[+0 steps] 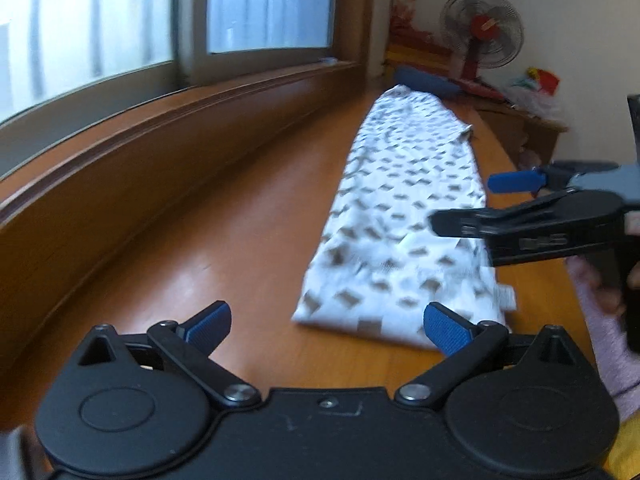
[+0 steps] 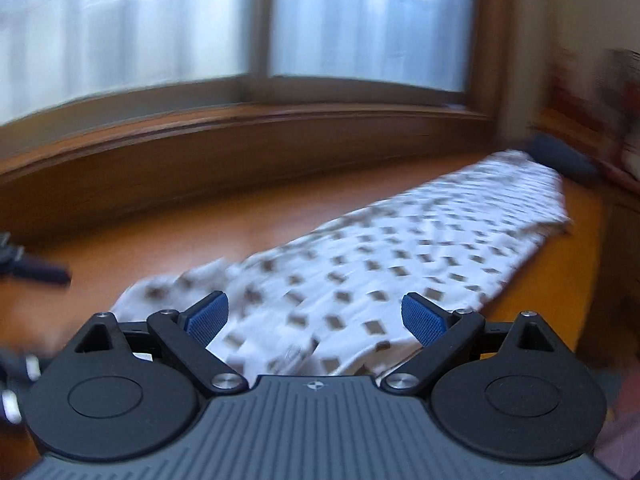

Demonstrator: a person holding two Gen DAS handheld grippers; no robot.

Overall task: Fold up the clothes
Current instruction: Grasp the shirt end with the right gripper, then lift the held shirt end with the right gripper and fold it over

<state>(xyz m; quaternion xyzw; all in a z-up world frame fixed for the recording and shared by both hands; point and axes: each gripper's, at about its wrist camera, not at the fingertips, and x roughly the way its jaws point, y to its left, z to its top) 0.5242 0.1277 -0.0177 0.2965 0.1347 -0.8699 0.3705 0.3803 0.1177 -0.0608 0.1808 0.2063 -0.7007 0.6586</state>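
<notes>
Sunlit wooden desk (image 1: 224,248): patterned cloth (image 1: 404,216) lies long, narrow, soft, limp; both hand-held grippers (image 1: 326,326) (image 2: 316,318) gape empty; near corners look best.

Daylit window (image 1: 168,12), wooden sill (image 1: 160,120), fan (image 1: 482,30) by wall.

White garment (image 1: 404,216) w/ brown-grey squares, folded into long narrow strip, lies flat on wooden surface.

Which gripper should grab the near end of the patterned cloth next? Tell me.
Right, probably. The right gripper hangs open directly over the patterned cloth's near end, while the left gripper sits open mostly over bare wooden surface beside it.
</notes>
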